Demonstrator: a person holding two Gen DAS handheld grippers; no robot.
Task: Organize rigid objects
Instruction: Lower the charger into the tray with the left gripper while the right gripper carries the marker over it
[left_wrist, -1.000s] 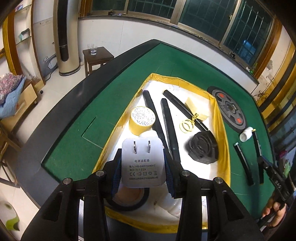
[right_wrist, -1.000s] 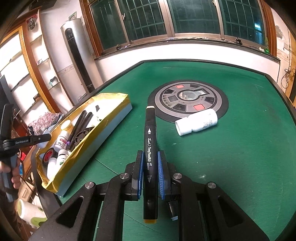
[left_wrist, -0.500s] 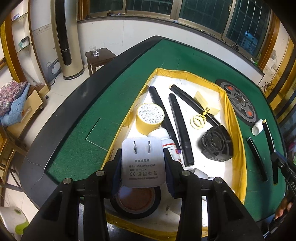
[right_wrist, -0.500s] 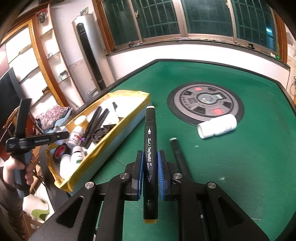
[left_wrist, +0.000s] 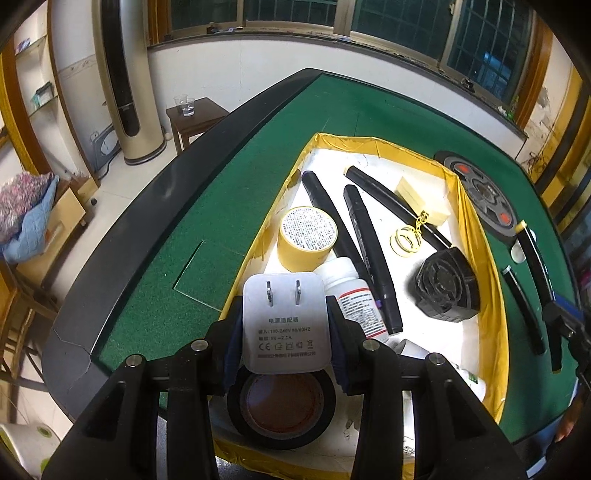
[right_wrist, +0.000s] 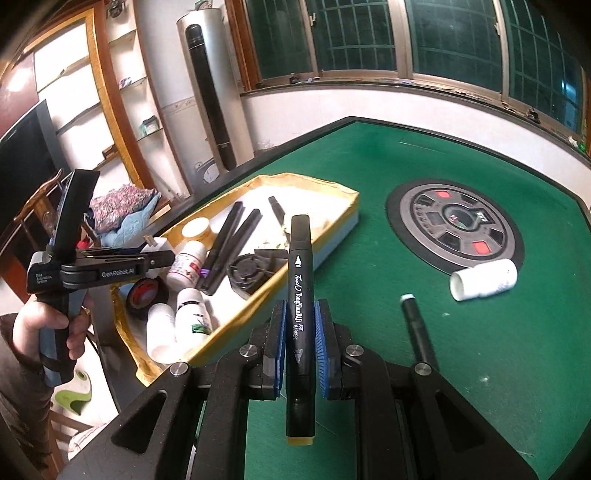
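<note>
tray (left_wrist: 476, 236), gold-rimmed and white-floored, sits on the green bench (left_wrist: 207, 229) and receives the rigid items. it already holds 3 black markers, a yellow tape roll (left_wrist: 306, 236), a black tape roll (left_wrist: 282, 406), white bottles, a black fan-like part (left_wrist: 445, 284) and a gold keyring (left_wrist: 406, 240).

left tongs (left_wrist: 284, 328): closed on a white power adapter (left_wrist: 284, 325), gripped by its 2 side faces, prongs pointing toward 12 o'clock. the adapter hangs above the near end of the tray, directly over the black tape roll. the bare tray floor lies toward 12 and 1 o'clock from these tongs.

right tongs (right_wrist: 300, 343): closed on a black art marker (right_wrist: 300, 295), held at about mid-length, long axis in line with the fingers and pointing to 12 o'clock. in the right wrist view the tray (right_wrist: 332, 236) lies at 10 to 11 o'clock from these tongs, its long side running roughly 8 to 1 o'clock. the held marker is over bench felt, outside the rim.

judgement: the left hand is the nearer; its load needs only lowering and release. the right must travel toward 10 o'clock and turn the marker parallel with those already lying in the tray.

outstanding on the bench: 1 black marker (right_wrist: 417, 328) just beside the right tongs at 2 o'clock, and 1 white bottle (right_wrist: 484, 278) lying on its side further out, by the round centre panel (right_wrist: 454, 225).
</note>
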